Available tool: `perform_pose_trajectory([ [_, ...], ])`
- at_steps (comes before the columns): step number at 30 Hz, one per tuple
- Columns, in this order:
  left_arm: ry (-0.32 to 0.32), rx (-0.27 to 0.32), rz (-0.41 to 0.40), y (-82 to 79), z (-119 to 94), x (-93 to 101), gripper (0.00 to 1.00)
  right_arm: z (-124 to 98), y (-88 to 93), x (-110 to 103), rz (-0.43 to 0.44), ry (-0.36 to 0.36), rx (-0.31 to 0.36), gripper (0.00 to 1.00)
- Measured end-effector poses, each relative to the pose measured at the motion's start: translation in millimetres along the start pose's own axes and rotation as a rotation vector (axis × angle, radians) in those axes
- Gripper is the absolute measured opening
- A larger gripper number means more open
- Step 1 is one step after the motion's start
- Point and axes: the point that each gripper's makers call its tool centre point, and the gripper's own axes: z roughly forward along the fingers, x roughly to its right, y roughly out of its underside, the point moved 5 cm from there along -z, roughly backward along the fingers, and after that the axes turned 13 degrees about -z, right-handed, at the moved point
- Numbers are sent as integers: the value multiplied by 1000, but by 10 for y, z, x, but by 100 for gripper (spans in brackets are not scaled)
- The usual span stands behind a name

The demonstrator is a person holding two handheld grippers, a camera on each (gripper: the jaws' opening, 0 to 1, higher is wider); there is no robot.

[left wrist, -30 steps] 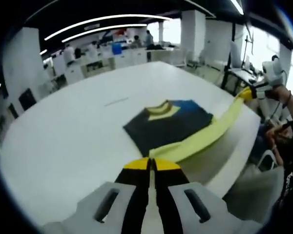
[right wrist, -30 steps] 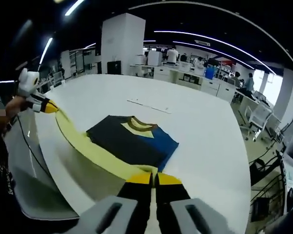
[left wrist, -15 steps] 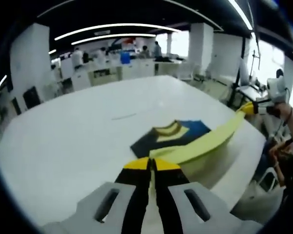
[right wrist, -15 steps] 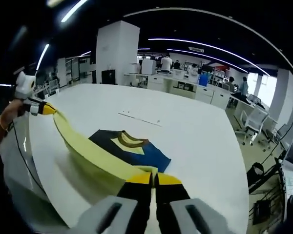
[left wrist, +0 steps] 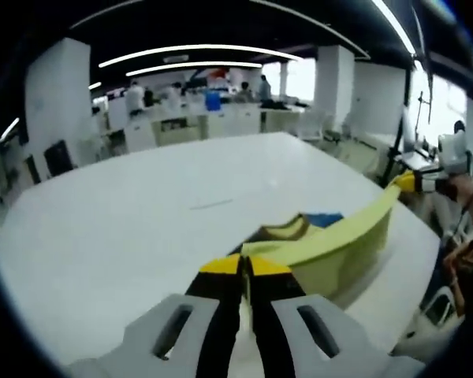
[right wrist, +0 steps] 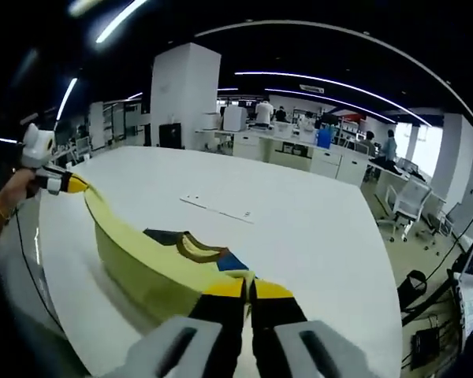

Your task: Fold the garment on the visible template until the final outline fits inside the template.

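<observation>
So the garment (left wrist: 331, 240) is half off the white tabletop (left wrist: 142, 213) right now. Both ends of its yellow edge are pinched: the left hand-held gripper (left wrist: 242, 264) has its jaws closed tight on one end, and the right hand-held gripper (right wrist: 246, 287) is clamped on the other end the same way. In the left gripper view you can also spot the right one way over at the far end of the yellow band, with a hand (left wrist: 457, 177) behind it. In the right gripper view the left hand-held gripper is at the far end of the band, held by a hand (right wrist: 20, 189).

Compared to a second ago, the yellow edge is lifted way higher. Back then it was a thin strip stretched low over the tabletop edge and most of the dark and blue body lay flat in plain sight. Now the lifted part hangs like a tall yellow sheet between the two grippers and hides most of the body. Only the collar (right wrist: 197, 246) and a bit of dark and blue fabric beside it still peek out over the top of the yellow sheet, lying on the tabletop.

Beyond the garment there's a thin line marked (right wrist: 217, 209) on the tabletop, well apart from the collar. Desks and people (left wrist: 213, 98) are far behind the tabletop.
</observation>
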Motion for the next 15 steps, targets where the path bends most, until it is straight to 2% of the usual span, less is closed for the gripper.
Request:
perform_pose_trajectory([
  [10, -32, 35, -61, -96, 377, -128, 0, 434, -12, 140, 12, 47, 0, 0],
  [15, -44, 37, -122, -79, 595, -234, 0, 700, 39, 234, 61, 60, -14, 0],
])
